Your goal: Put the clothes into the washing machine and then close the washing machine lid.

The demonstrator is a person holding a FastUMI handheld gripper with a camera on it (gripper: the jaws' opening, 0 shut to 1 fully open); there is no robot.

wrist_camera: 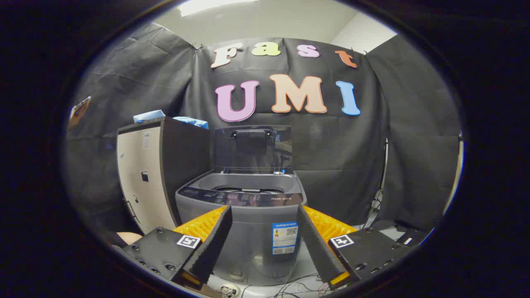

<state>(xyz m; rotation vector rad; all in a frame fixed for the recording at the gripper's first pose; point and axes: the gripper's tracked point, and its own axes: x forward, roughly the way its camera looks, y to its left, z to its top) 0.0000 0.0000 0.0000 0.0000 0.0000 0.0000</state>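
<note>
The washing machine (244, 219) stands straight ahead of the tool (263, 213), a grey, boxy top-loader with rounded corners and a smooth plastic shell; a bright rectangular sticker sits on its front face between the two fingers. Its lid (253, 149) is raised upright at the back, a dark, glossy, see-through panel with a chunky black handle near its top edge. Below the lid the round mouth of the drum (244, 189) opens inside a sloping grey surround, but from this low angle the inside cannot be seen, so what it holds cannot be told. A dark control strip with small round buttons runs across the front lip. The tool is spread wide with nothing between its fingers, whose ribbed, wedge-shaped inner faces frame the machine's front, well short of it. Just left of the machine, almost touching it, stands a tall cabinet (159, 174) with a pale door and a dark side panel; soft, crumpled light-blue clothes (149, 115) lie on its flat top. Thin cables (290, 287) trail over the floor at the machine's foot.
</note>
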